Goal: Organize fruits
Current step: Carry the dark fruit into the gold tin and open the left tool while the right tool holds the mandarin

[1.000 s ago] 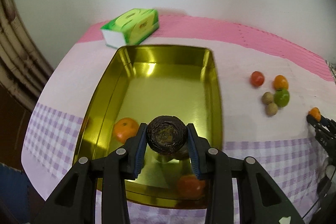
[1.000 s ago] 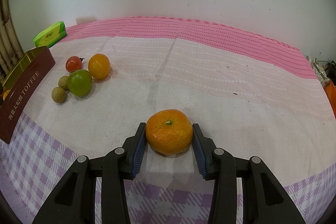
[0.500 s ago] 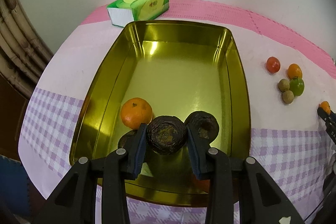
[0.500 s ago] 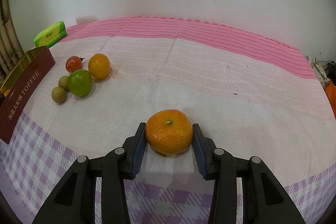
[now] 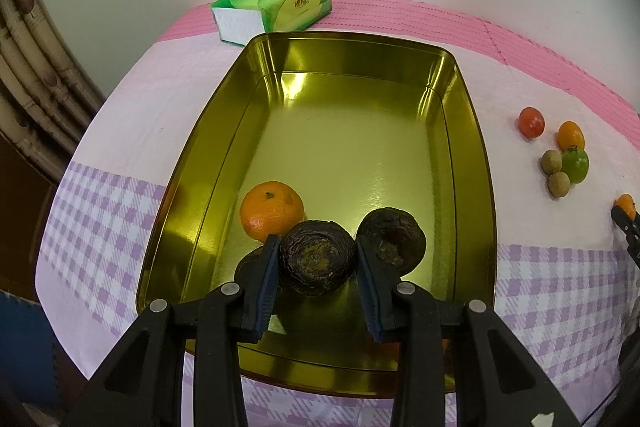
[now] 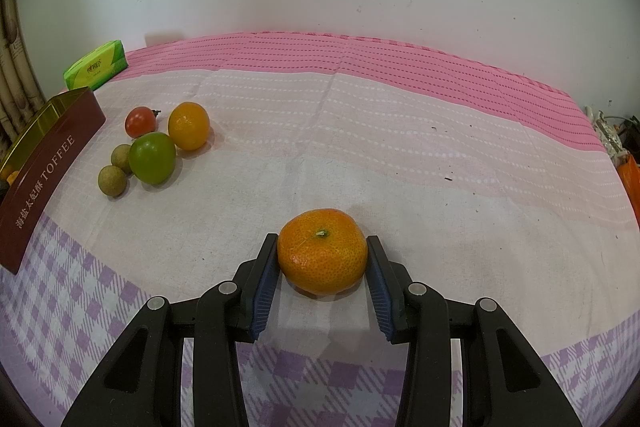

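The left claw [image 5: 317, 259] is clenched on a dark wrinkled fruit [image 5: 318, 257] directly above the near end of the gold tin [image 5: 468, 131], between a mandarin [image 5: 272, 209] and another dark fruit [image 5: 392, 245]; release lies straight below. The right claw [image 6: 322, 259] grasps an orange mandarin [image 6: 322, 258] on the counter [image 6: 400, 155], with the tin well to its left.

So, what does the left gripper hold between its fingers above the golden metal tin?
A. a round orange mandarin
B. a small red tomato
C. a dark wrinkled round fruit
C: the left gripper is clamped on the dark wrinkled round fruit over the golden metal tin.
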Tool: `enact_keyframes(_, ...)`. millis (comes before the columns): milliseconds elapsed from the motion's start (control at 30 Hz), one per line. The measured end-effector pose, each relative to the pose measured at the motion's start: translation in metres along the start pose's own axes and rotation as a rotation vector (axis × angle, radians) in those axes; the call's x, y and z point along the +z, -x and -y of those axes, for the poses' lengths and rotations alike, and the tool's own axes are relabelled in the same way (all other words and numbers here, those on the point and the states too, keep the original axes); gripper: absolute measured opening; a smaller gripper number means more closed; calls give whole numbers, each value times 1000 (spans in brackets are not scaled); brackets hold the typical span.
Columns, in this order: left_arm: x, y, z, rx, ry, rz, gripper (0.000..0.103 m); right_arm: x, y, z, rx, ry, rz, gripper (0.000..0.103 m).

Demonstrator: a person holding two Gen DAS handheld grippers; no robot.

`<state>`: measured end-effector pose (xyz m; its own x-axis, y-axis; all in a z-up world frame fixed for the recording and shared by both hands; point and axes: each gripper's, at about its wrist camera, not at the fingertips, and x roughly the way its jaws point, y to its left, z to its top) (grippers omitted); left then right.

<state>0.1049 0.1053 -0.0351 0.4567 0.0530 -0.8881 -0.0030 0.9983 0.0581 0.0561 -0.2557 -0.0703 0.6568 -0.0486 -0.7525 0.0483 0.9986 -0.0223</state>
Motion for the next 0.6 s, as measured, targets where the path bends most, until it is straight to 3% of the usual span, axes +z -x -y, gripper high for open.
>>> enact_keyframes(333, 0, 0, 3, 22, -21, 5, 35, 0, 0, 0, 0, 0, 0, 43)
enact_keyframes(600, 0, 0, -1, 28, -3, -7, 47, 0, 0, 0, 0, 0, 0, 43)
